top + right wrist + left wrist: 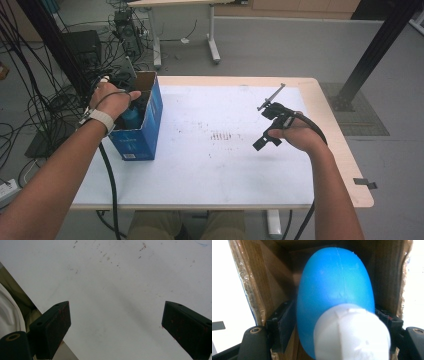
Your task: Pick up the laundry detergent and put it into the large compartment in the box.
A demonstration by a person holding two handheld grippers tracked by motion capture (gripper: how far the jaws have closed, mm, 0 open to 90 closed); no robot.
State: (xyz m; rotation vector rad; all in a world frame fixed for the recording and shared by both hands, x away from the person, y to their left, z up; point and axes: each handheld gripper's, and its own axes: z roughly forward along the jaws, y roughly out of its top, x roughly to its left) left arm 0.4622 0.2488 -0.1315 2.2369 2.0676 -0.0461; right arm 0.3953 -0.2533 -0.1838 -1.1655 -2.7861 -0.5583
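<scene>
Left gripper (334,325) is down inside the open blue cardboard box (150,120), jaws clamped on either side of a blue bottle (334,287) with a white cap (352,332). In the left gripper view the bottle's body sits squarely between the two black jaws, both touching its sides, cap end nearest the camera. The box's brown inner walls close in on both sides of the bottle.

In the high view the left hand (112,100) covers the top opening of the box, with a bit of the bottle's blue visible just below the hand, inside the box. Whether the bottle rests on the box floor or is lifted off it: can't tell.

The box stands upright on the white tabletop (210,160), at the edge left of the person, about halfway along that edge.

Right gripper (267,127) is well apart from the box, out over the tabletop on the box's right. Jaws spread wide, nothing between them; the right gripper view looks down past them at bare white surface with small dark specks. It's off the surface, touching nothing. Right hand (295,135) holds it, black cable (312,127) looping over the wrist.
</scene>
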